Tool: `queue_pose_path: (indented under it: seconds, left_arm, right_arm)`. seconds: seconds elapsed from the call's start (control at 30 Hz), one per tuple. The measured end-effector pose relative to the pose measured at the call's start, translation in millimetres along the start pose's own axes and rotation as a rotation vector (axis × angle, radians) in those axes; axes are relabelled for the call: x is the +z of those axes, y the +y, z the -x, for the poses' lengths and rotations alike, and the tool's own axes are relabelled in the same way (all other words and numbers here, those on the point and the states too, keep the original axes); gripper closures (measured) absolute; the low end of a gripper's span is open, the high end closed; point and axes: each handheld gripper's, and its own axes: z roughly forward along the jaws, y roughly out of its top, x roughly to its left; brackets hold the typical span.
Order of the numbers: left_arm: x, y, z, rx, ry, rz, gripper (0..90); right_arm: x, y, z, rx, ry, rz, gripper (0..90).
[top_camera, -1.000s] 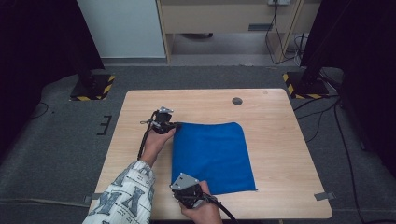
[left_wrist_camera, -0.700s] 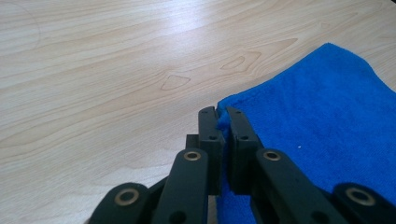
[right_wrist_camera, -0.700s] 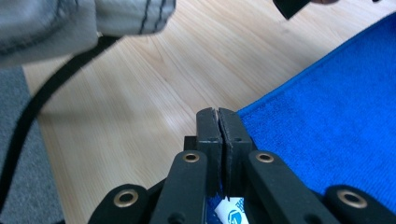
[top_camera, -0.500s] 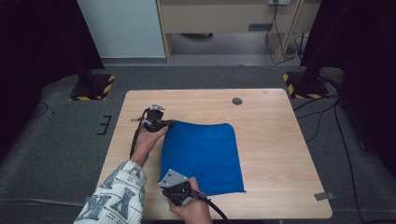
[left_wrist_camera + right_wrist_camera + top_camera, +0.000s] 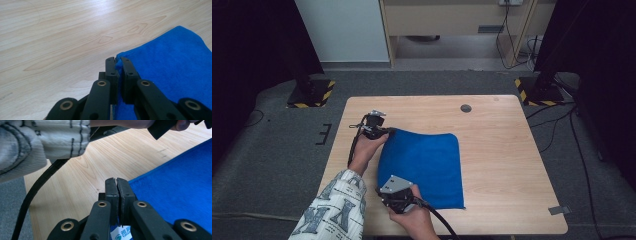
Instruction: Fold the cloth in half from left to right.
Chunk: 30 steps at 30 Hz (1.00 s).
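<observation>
High view: your left tool [image 5: 384, 131] pinches the blue towel [image 5: 424, 167] at its far-left corner, your right tool [image 5: 388, 200] pinches the near-left corner (by the label) on the table [image 5: 507, 150]. Uneven pulling could slip a thin corner free.

High view looks down from above the table [image 5: 512, 165]; 2 gripper views sit close, sharing the blue cloth [image 5: 427, 165].

A fuzzy, matt blue cloth [image 5: 424, 167] is lying on the smooth, pale wood-grain surface [image 5: 502, 150], which is showing a faint sheen.
</observation>
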Motion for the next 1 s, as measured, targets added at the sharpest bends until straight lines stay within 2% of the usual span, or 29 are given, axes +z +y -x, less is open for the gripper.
queue_pose_path:
  seconds: [0.17,0.23,0.37,0.63,0.83,1.0]
  left_arm:
    - [6.6,5.0,15.8,-0.005,0.020,-0.013,85.2]
    - [10.2,8.3,21.4,-0.020,0.016,-0.013,85.2]
    - [20.2,15.4,35.2,-0.015,0.031,-0.033,84.6]
    - [35.6,29.7,64.8,-0.026,0.030,-0.007,84.5]
    - [41.4,35.9,81.9,-0.030,0.022,0.020,84.6]
    - [46.9,42.7,92.3,-0.017,0.023,0.018,84.8]
  right_arm:
    - [-14.8,-8.3,12.4,0.017,0.005,0.011,88.1]
    - [-23.3,-12.6,17.8,0.017,0.000,0.017,88.1]
    - [-41.1,-24.8,29.2,0.027,-0.020,0.017,88.1]
    - [-74.9,-44.7,47.4,0.046,-0.066,0.013,88.2]
    - [-90.9,-56.9,52.5,0.044,-0.081,0.001,88.2]
    - [-101.1,-68.1,55.7,0.044,-0.088,-0.010,88.2]
